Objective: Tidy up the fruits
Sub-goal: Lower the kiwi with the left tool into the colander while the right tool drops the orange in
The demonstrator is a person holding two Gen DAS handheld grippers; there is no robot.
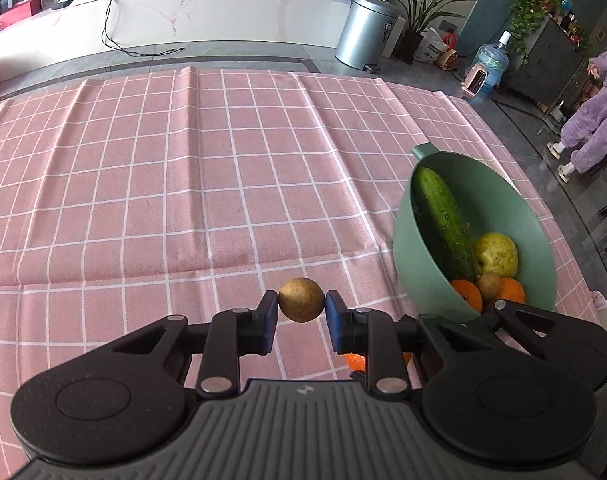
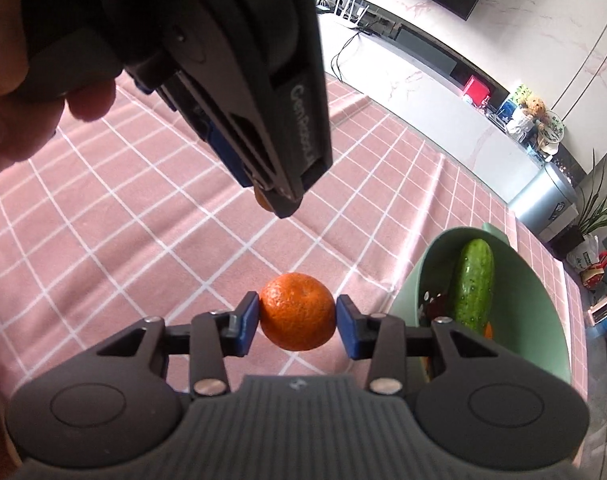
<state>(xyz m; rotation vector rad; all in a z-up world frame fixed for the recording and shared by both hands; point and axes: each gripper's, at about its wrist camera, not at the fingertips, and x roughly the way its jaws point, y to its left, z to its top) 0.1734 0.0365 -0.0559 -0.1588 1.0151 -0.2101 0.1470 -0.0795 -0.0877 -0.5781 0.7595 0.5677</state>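
**Both grippers hold a fruit beside the bowl**

The left gripper (image 1: 301, 312) pinches a small brown round fruit (image 1: 301, 299) between its blue pads, above the pink checked cloth (image 1: 143, 200) on the bench. The right gripper (image 2: 297, 322) pinches an orange (image 2: 297, 311) in the same way, also above the cloth. The green bowl (image 1: 535, 240) stands near the right edge of the bench. Inside it lie a cucumber (image 1: 443, 220), a yellow pear (image 1: 497, 254), two oranges and one small brown fruit. The cucumber leans against the bowl wall.
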